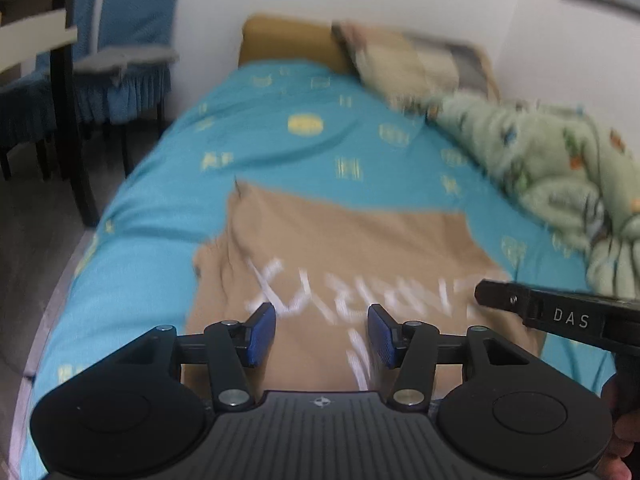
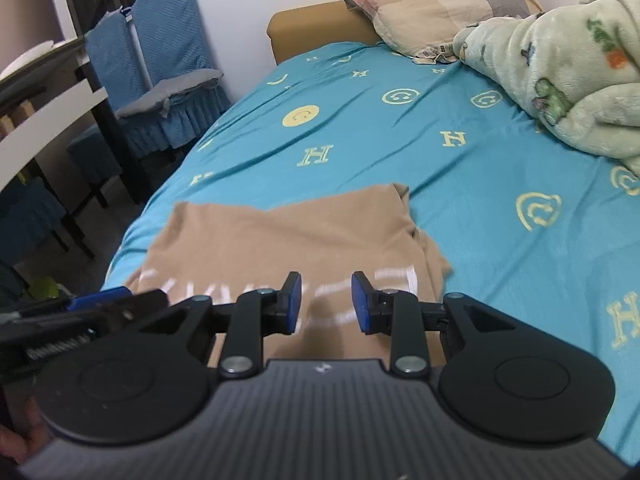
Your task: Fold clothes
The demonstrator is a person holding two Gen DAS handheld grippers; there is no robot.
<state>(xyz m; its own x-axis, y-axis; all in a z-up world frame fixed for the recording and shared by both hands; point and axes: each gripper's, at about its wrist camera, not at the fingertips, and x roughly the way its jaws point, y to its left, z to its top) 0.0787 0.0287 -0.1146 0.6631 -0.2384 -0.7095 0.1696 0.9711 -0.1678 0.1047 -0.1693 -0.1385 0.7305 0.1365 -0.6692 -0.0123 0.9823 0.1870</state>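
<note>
A tan shirt (image 1: 344, 264) with white lettering lies partly folded on the teal bed sheet (image 1: 280, 148); it also shows in the right wrist view (image 2: 288, 236). My left gripper (image 1: 322, 334) is open and empty, hovering above the near part of the shirt. My right gripper (image 2: 325, 303) is open and empty, also just above the shirt's lettered part. The right gripper's body (image 1: 560, 316) shows at the right of the left wrist view. The left gripper's side (image 2: 92, 308) shows at the left of the right wrist view.
A light green fleece blanket (image 2: 560, 68) is bunched at the right of the bed. A plaid pillow (image 2: 432, 8) leans on the tan headboard (image 2: 320, 28). Blue-covered chairs (image 2: 160, 72) and a table (image 2: 48, 120) stand left of the bed.
</note>
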